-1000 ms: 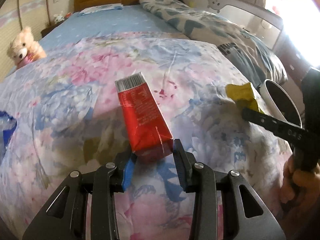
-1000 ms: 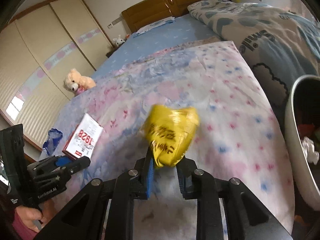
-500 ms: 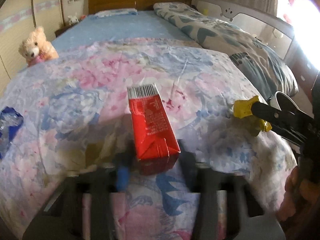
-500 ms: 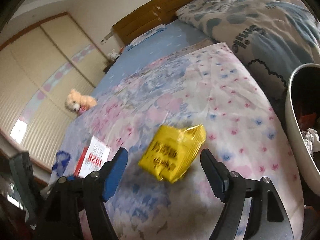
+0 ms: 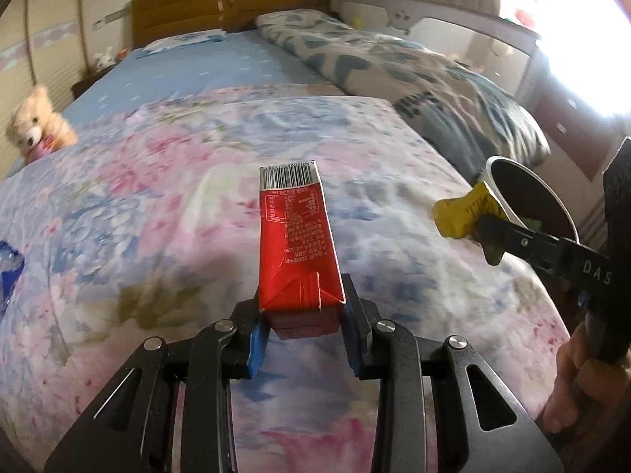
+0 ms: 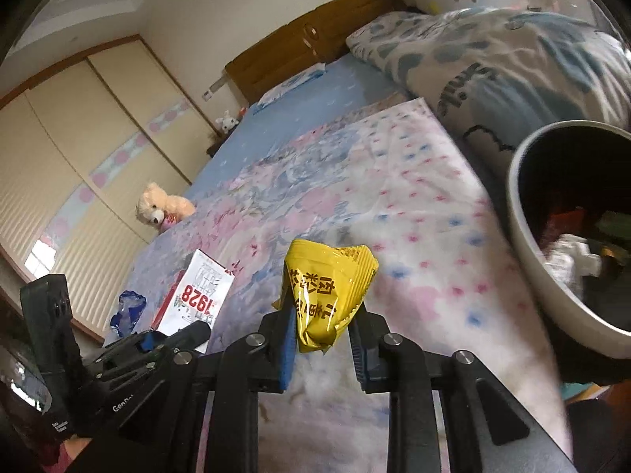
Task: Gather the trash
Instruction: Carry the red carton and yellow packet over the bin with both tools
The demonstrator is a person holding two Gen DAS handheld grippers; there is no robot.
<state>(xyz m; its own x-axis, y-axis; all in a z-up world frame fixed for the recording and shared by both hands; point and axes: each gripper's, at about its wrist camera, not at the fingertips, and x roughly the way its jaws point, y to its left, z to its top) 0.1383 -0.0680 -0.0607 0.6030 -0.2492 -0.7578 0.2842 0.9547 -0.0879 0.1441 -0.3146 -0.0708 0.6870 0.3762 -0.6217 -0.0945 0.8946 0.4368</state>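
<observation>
My left gripper (image 5: 301,329) is shut on the near end of a red drink carton (image 5: 295,244) and holds it above the floral quilt. The carton shows as a white and red box (image 6: 199,295) in the right wrist view. My right gripper (image 6: 321,345) is shut on a crumpled yellow wrapper (image 6: 327,287), which also shows at the right of the left wrist view (image 5: 463,215). A white trash bin (image 6: 552,276) with trash inside stands beside the bed to the right, and it shows in the left wrist view (image 5: 532,197).
A blue plastic wrapper (image 6: 126,311) lies at the quilt's left edge (image 5: 10,272). A teddy bear (image 5: 33,128) sits at the far left. A rolled blue patterned duvet (image 5: 394,71) lies along the right side. A wooden headboard (image 5: 232,4) is at the back.
My right gripper opened around the yellow wrapper half a second ago and has shut on it again and lifted it. My left gripper has raised the red carton.
</observation>
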